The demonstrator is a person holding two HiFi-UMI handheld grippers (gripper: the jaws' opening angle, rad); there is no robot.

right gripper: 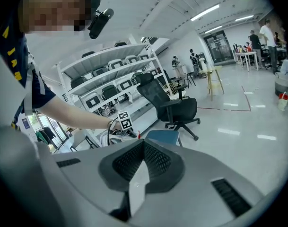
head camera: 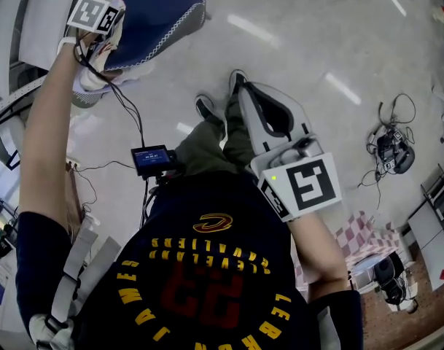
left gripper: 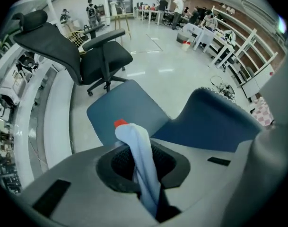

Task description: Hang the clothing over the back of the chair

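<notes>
Head view: left gripper [head camera: 98, 46] out over the blue chair [head camera: 163, 6], pale clothing [head camera: 87, 82] hanging from it. Right gripper [head camera: 249, 97] low by the person's legs [head camera: 207, 148], well apart from the chair.

Left gripper view: pinching the clothing [left gripper: 136, 155] tight, chair back [left gripper: 214, 122] just below.

Right gripper view: pressed together, looks empty, though hard to be sure.

Step in hand: getting the clothing to the chair back. Next: lay it across the top edge, some down each side, then let go.
</notes>
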